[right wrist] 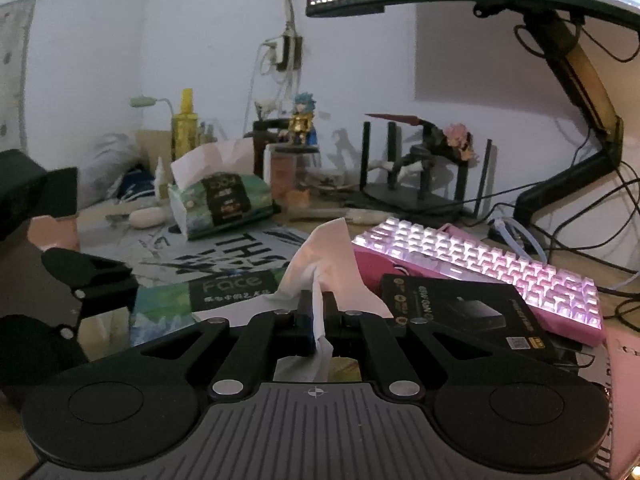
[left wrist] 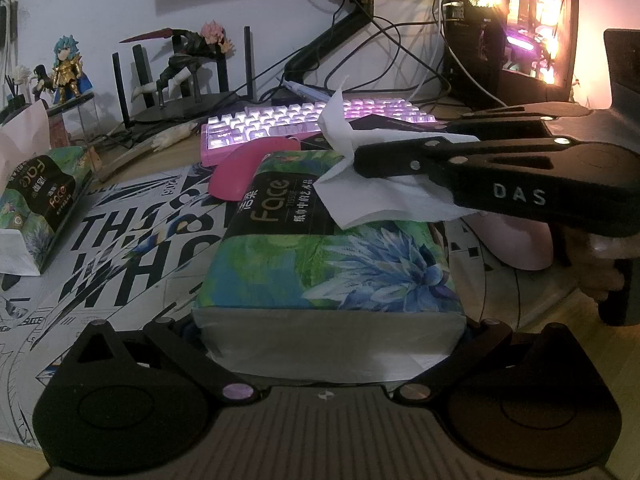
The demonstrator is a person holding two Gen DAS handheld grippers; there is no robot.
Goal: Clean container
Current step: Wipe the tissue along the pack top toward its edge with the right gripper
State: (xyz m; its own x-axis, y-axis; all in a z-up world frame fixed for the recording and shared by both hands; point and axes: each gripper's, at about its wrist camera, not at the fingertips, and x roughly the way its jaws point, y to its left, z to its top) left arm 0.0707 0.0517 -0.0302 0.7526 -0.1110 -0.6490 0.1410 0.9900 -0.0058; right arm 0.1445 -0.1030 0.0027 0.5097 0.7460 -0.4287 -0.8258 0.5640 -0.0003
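A tissue pack is held between the fingers of the left hand-held gripper, which are spread wide and pressed against its two near corners. The pack lies on a printed mat on the desk.

A white tissue is clamped between the closed fingers of the right hand-held gripper. In the left wrist view this hand-held gripper is seen reaching in from the right, with the tissue hanging just above the far end of the pack, over the black "Face" label. Whether the tissue is free of the pack's opening cannot be told.

In the right wrist view the pack is seen just beyond and left of the right hand-held gripper, and a black finger of the left hand-held gripper is seen at its left.

A second tissue pack with a sheet sticking up stands at the far left on the mat. A backlit pink keyboard lies beyond the held pack, with a magenta mouse between them. A black box rests partly on the keyboard's near edge. A pale pink object lies on the desk at the right, under the right hand-held gripper; its nature cannot be told. Figurines stand along the far wall, and a lit PC case is seen at the far right.
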